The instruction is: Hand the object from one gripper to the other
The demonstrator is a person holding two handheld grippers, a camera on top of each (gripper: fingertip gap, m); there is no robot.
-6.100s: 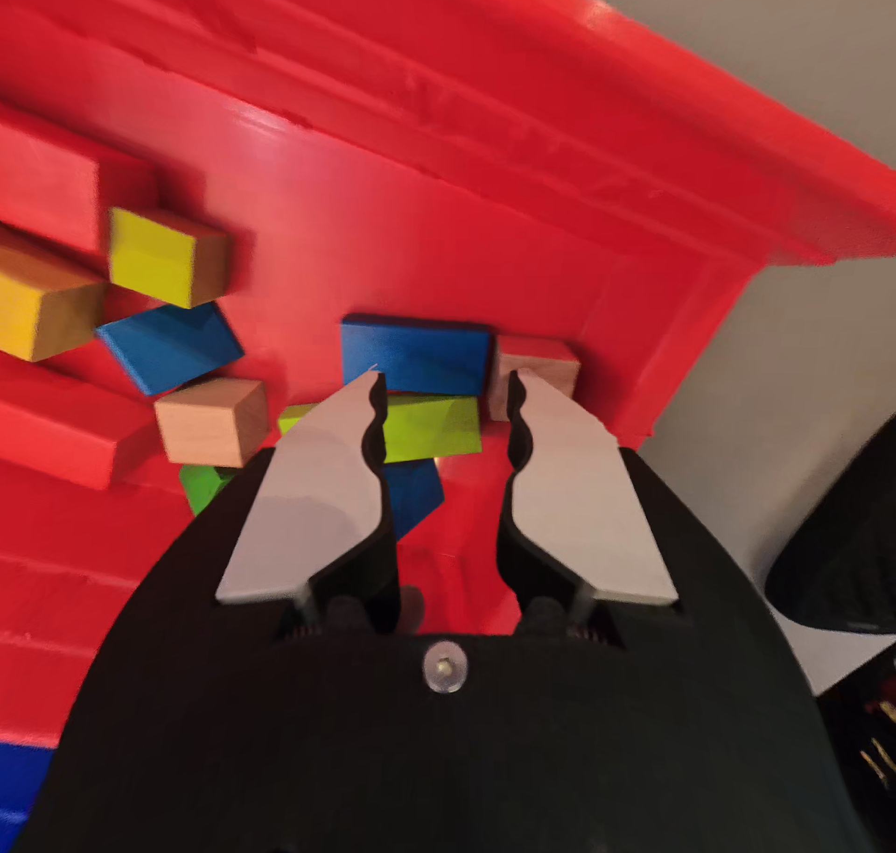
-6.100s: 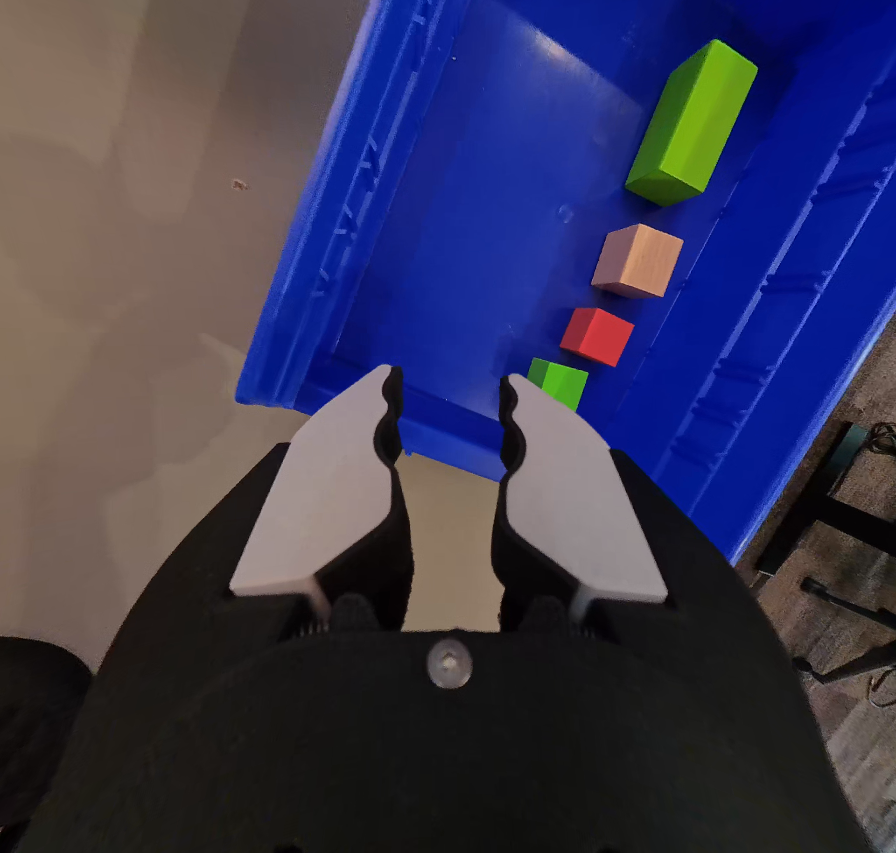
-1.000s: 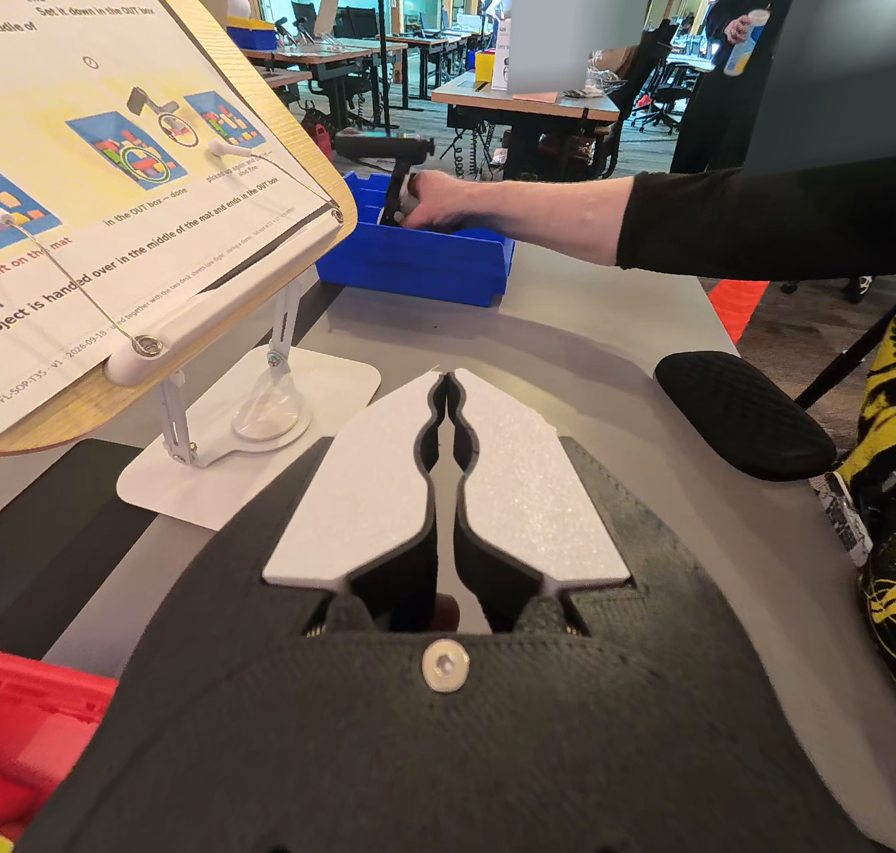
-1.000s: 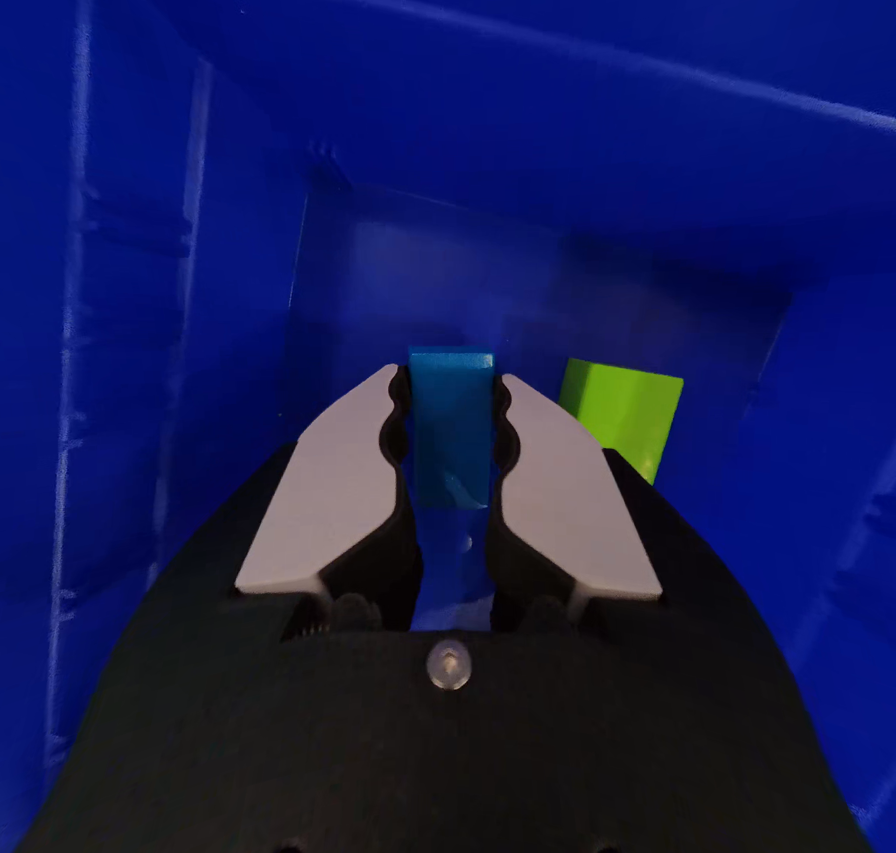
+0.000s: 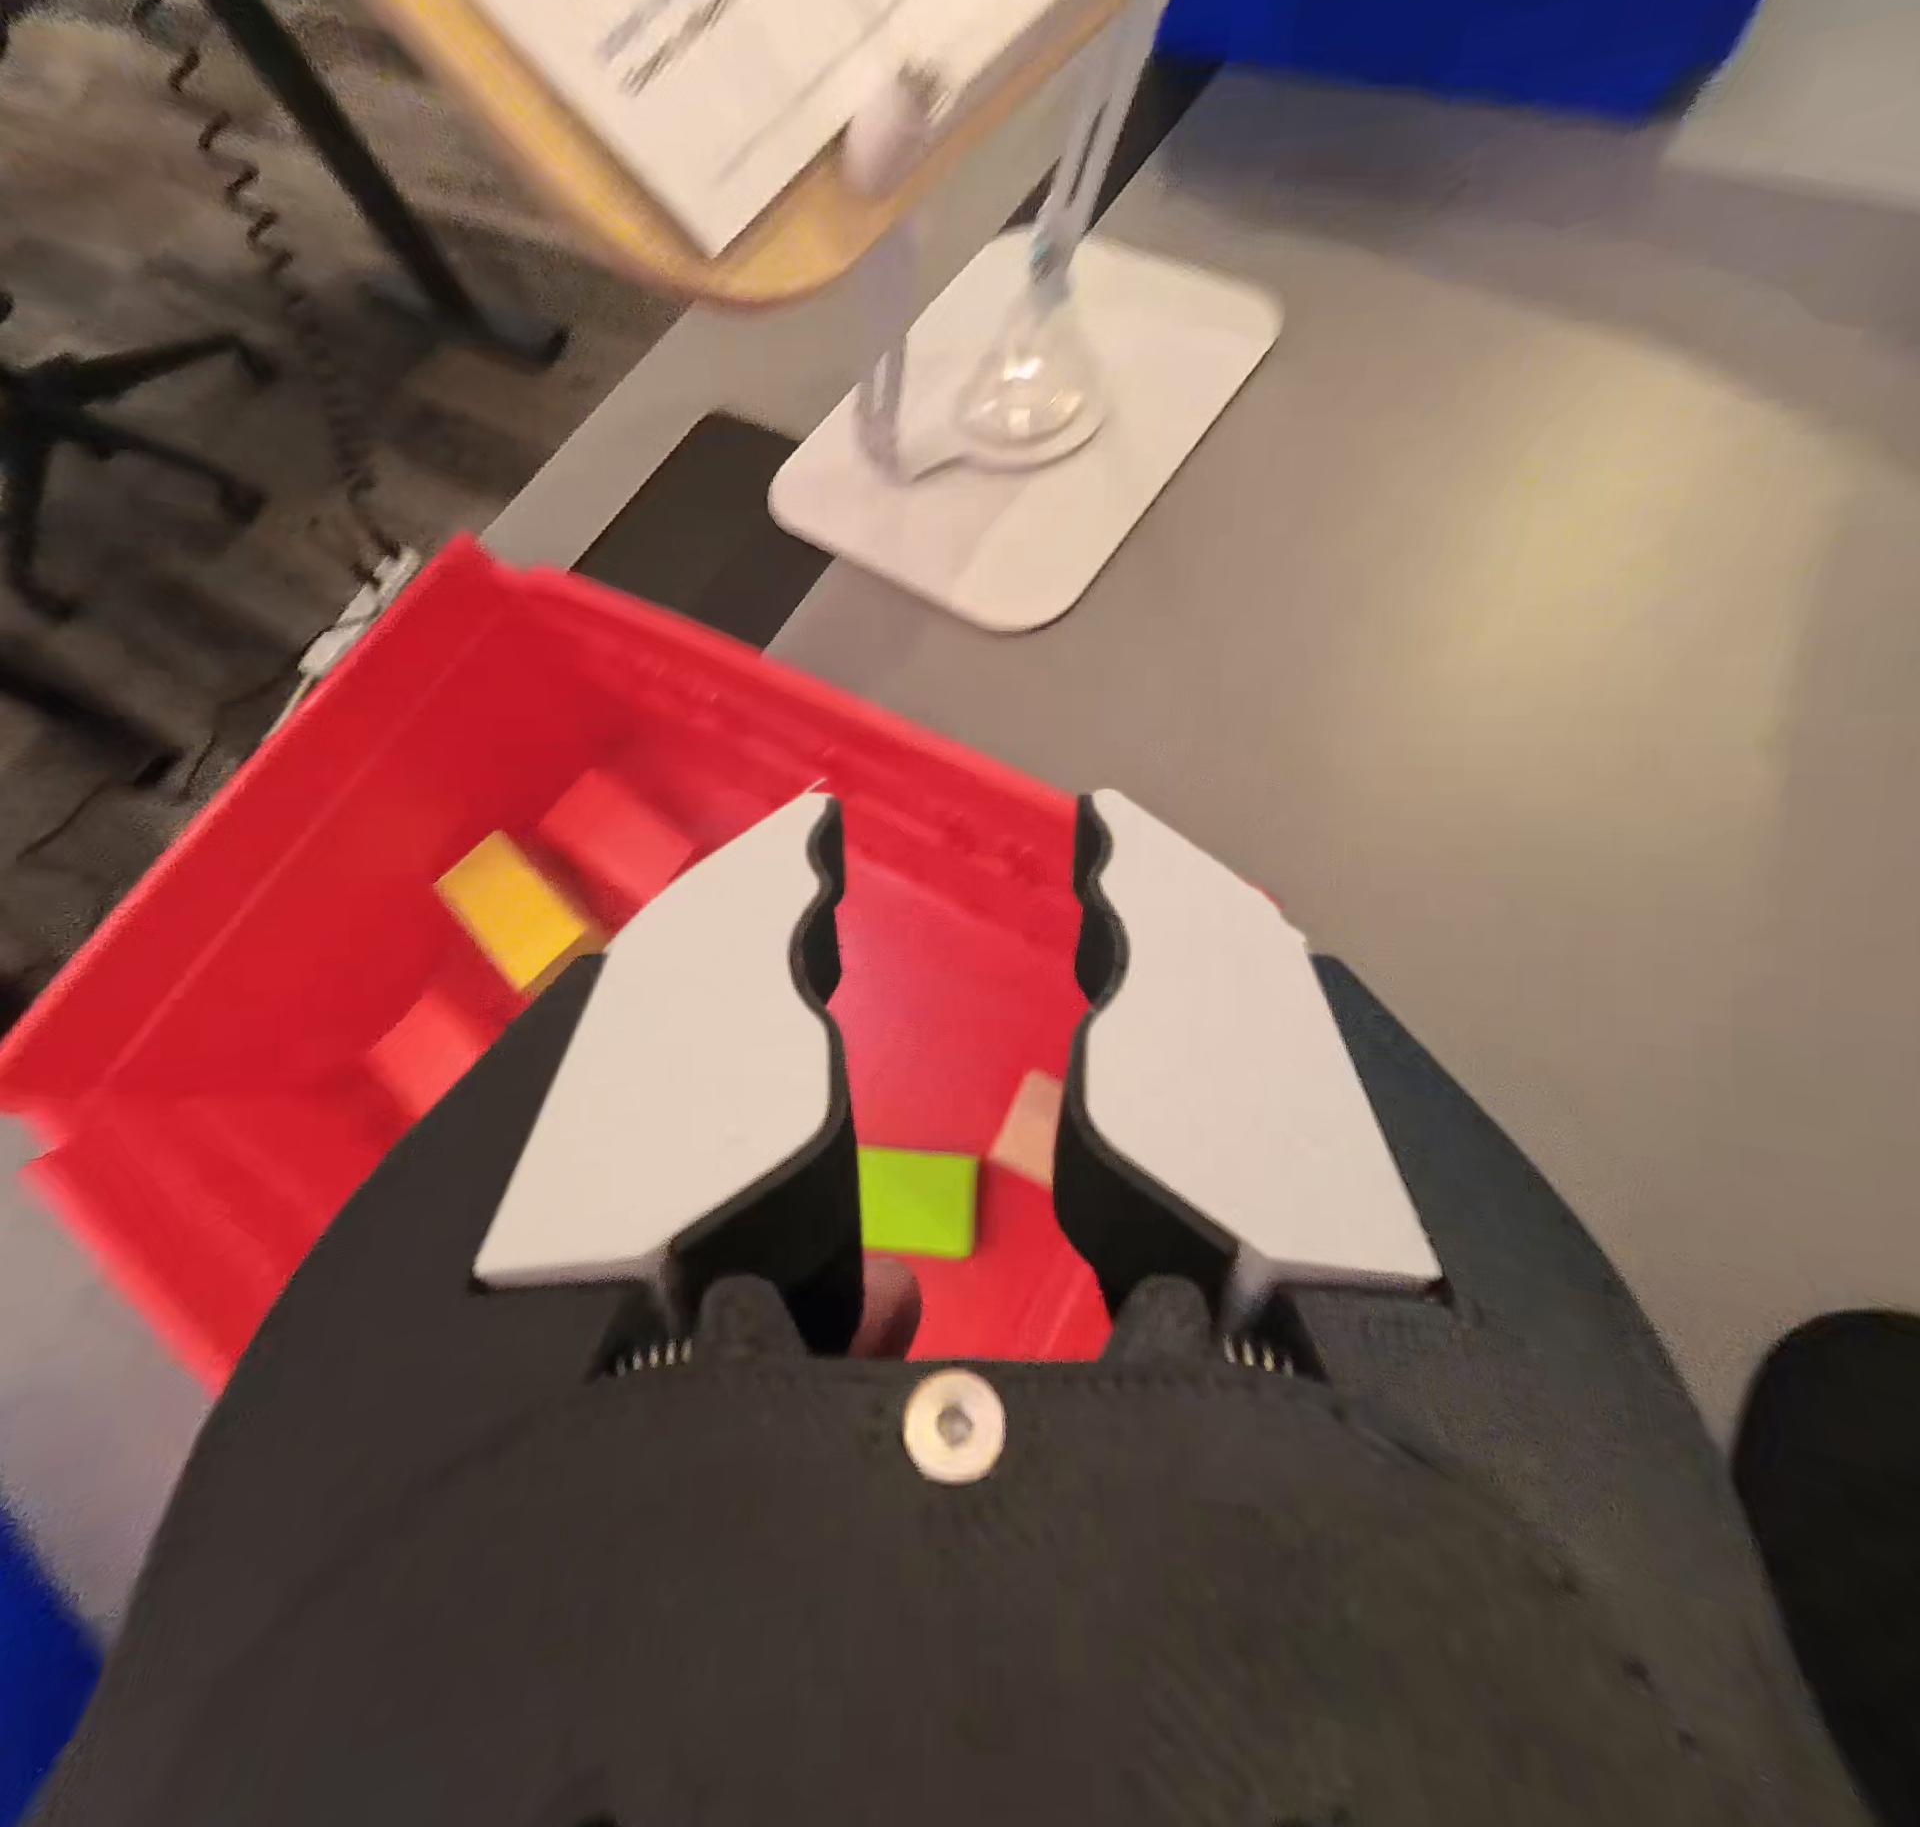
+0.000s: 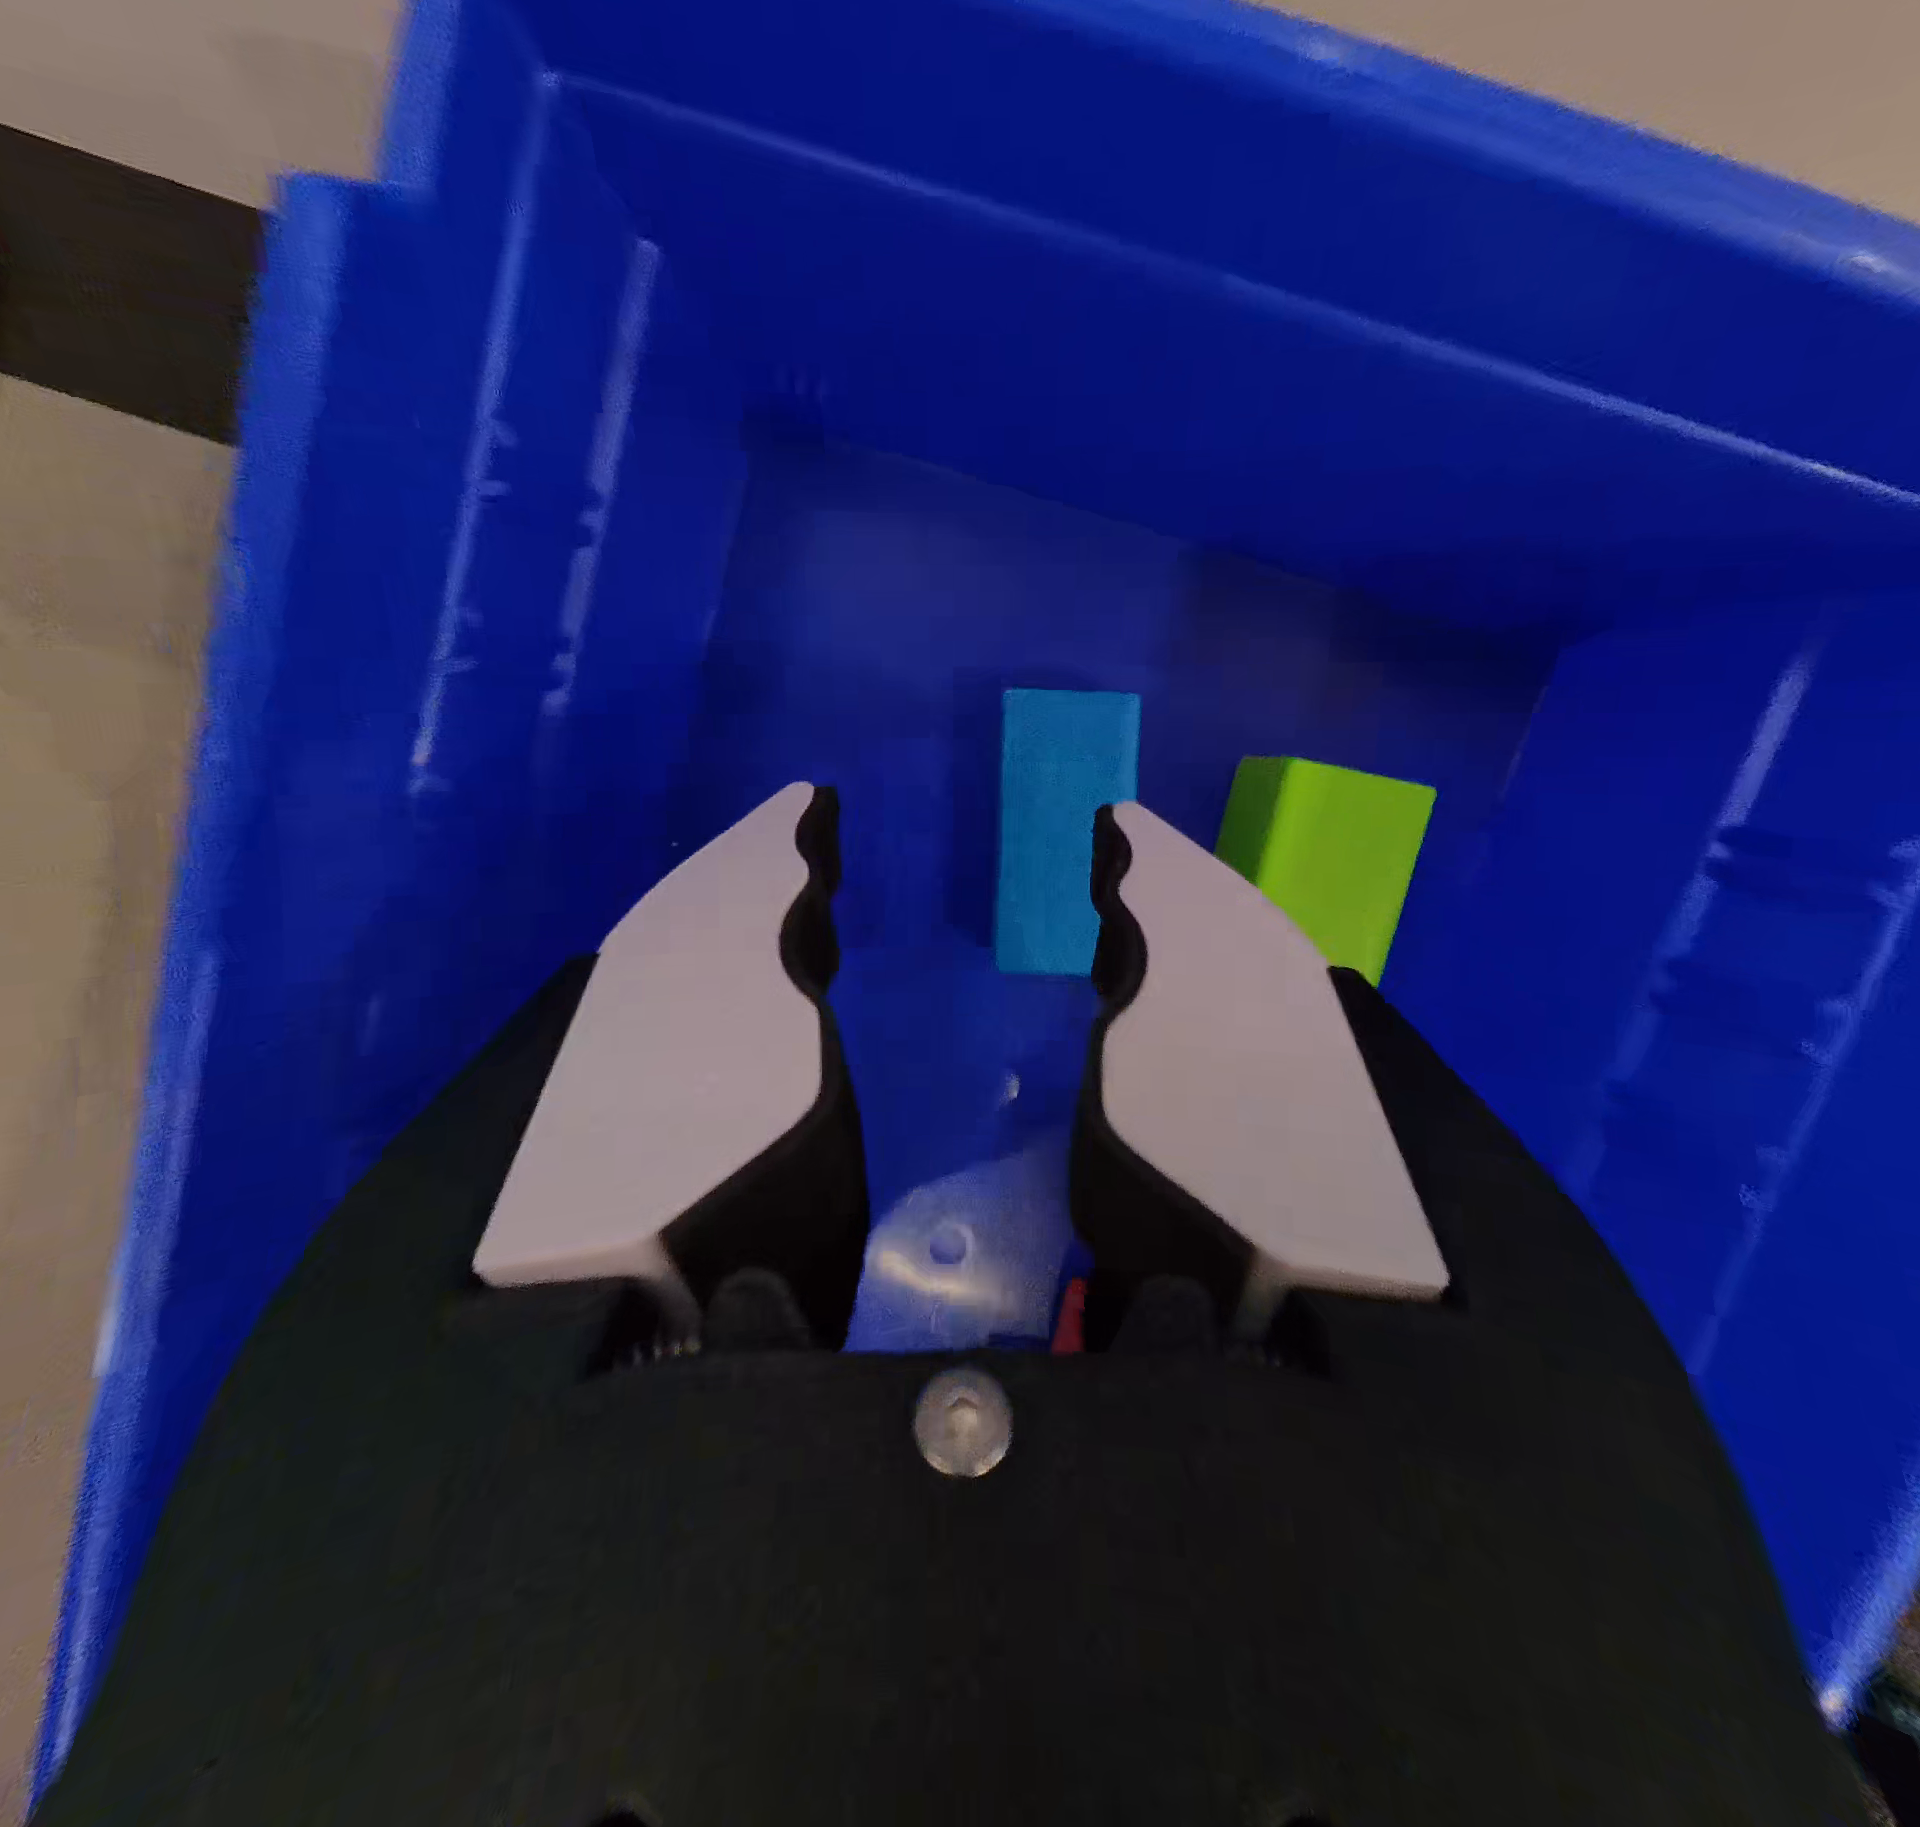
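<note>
In the right wrist view my right gripper (image 6: 961, 811) is open and empty above the blue bin (image 6: 935, 271). The light blue block (image 6: 1055, 821) lies on the bin floor below the fingers, next to a green block (image 6: 1325, 863); no pad touches it. In the left wrist view my left gripper (image 5: 956, 821) is open and empty over the red bin (image 5: 343, 842). That bin holds a yellow block (image 5: 509, 904), red blocks (image 5: 613, 832), a green block (image 5: 920, 1201) and a tan block (image 5: 1029, 1138).
A paper-covered board on a stand with a white base (image 5: 1029, 437) stands on the grey table (image 5: 1507, 686) beyond the red bin. A blue bin (image 5: 1455, 1) shows at the far right. A dark pad (image 5: 1839, 1465) lies at the right edge. Office floor and chair legs (image 5: 125, 406) lie to the left. One gripper's finger ends stand about 60 cm off the other's.
My right gripper let go of the light blue block, which now lies in the blue bin, and rose. My left gripper swung down to the red bin and opened.
</note>
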